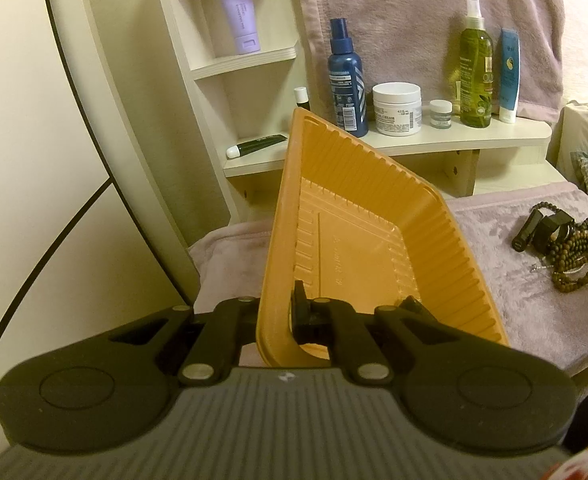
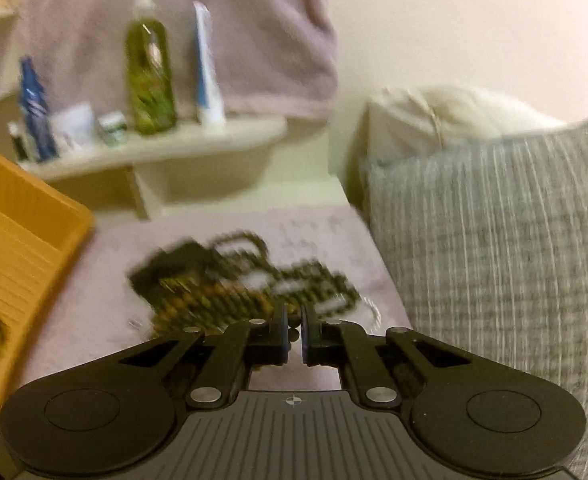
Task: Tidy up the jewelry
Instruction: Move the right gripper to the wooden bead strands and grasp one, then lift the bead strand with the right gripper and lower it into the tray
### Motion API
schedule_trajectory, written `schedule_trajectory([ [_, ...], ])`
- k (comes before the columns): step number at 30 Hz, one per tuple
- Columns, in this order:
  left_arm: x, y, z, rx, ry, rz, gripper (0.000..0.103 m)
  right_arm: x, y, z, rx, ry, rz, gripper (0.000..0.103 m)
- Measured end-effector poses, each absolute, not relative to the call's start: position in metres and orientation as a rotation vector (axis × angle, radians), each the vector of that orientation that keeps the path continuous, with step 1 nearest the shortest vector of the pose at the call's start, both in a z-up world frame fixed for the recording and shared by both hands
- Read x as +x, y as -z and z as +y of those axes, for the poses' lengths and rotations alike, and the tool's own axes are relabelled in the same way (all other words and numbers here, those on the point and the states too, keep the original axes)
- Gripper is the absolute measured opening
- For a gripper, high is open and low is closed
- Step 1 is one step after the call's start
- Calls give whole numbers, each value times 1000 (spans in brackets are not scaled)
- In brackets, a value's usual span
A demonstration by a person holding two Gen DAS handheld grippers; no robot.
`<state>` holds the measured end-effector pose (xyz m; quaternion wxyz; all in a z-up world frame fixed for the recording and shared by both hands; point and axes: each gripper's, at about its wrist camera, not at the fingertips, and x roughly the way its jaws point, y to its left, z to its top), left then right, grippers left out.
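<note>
The left claw (image 1: 281, 312) pinches the tilted orange tray (image 1: 354, 216), its left finger hidden behind the wall. The right claw (image 2: 294, 336) is nearly closed; blurred beads (image 2: 237, 292) hide any grip.

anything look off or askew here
The orange tray is tipped steeply on its side rather than lying flat, its near rim clamped by the left tool. The bead necklaces lie in a tangled heap on the pink blanket, outside the tray. The right view is too blurred for more.

Home bedroom. Toiletry bottles (image 1: 476, 68) and cream jar (image 1: 396, 108) on a wooden shelf (image 1: 434, 140). Pillow (image 2: 502, 240), fleece blanket (image 1: 514, 292).
</note>
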<state>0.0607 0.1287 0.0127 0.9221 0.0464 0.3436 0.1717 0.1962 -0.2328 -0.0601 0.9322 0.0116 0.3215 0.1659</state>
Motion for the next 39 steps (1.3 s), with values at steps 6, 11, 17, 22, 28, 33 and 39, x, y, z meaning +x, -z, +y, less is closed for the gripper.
schedule_trajectory([
  [6,60,-13,129,92,-352,704,5,185,15,-224,5,-445,548,6],
  [11,60,-13,130,83,-353,701,5,181,-18,-216,-7,-502,477,6],
  [17,59,-13,130,76,-351,698,5,177,-48,-211,-18,-543,408,6],
  [22,58,-13,130,73,-352,698,5,174,-67,-210,-29,-558,362,6],
  [28,58,-14,131,72,-350,696,5,174,-82,-211,-10,-579,334,6],
  [33,57,-13,131,68,-351,695,5,170,-96,-205,-14,-621,307,6],
  [39,57,-13,131,64,-352,695,5,164,-117,-185,10,-738,276,6],
])
